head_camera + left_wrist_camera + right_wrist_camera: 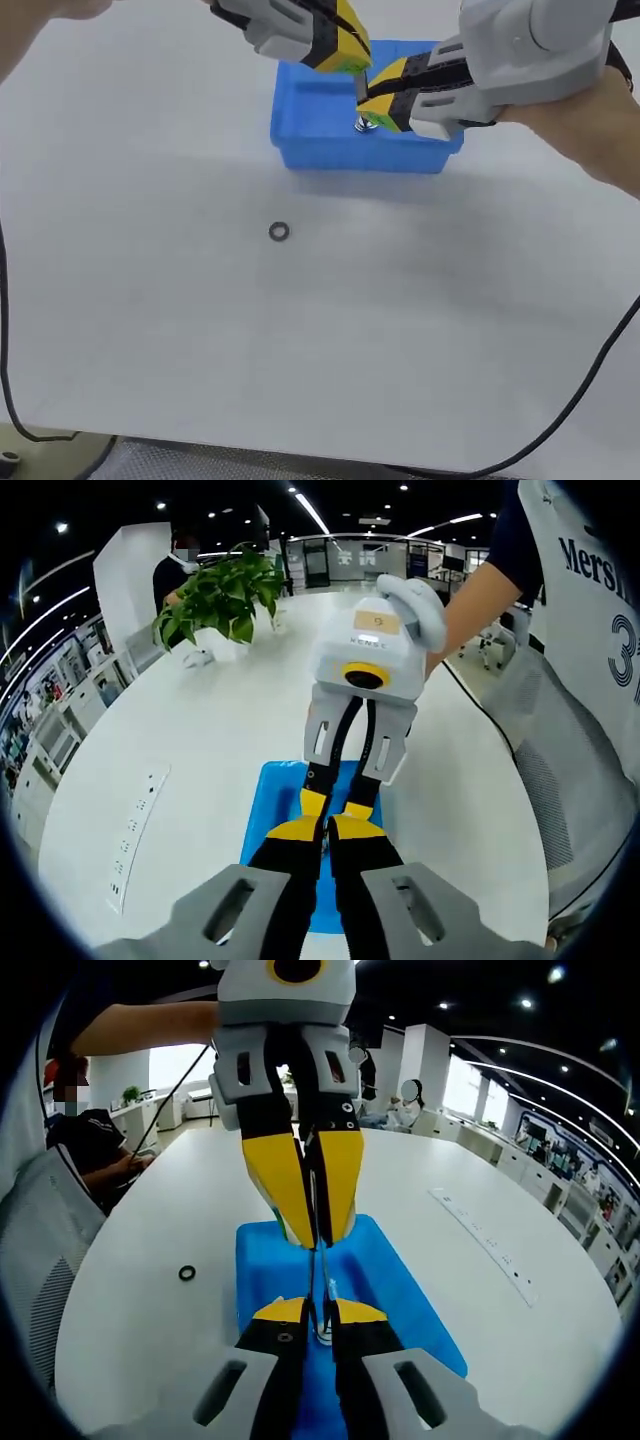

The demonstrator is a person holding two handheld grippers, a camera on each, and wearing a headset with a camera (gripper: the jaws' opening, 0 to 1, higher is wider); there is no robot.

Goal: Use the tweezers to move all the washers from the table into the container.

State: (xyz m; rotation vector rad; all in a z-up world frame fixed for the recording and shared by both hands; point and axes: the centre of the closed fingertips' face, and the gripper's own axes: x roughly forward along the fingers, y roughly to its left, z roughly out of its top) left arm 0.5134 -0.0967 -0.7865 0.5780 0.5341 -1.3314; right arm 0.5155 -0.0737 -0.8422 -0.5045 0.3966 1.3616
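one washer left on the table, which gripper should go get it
Right, probably. The right gripper has the tweezers between its shut jaws above the container. The washer lies on bare table in front of it. The left gripper seems to hold no tool.

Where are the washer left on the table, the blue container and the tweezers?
washer (279,231), head view, on its dark ring.
blue container (360,157), head view, on the front wall.
tweezers (312,1280), right gripper view, on the thin metal shaft.
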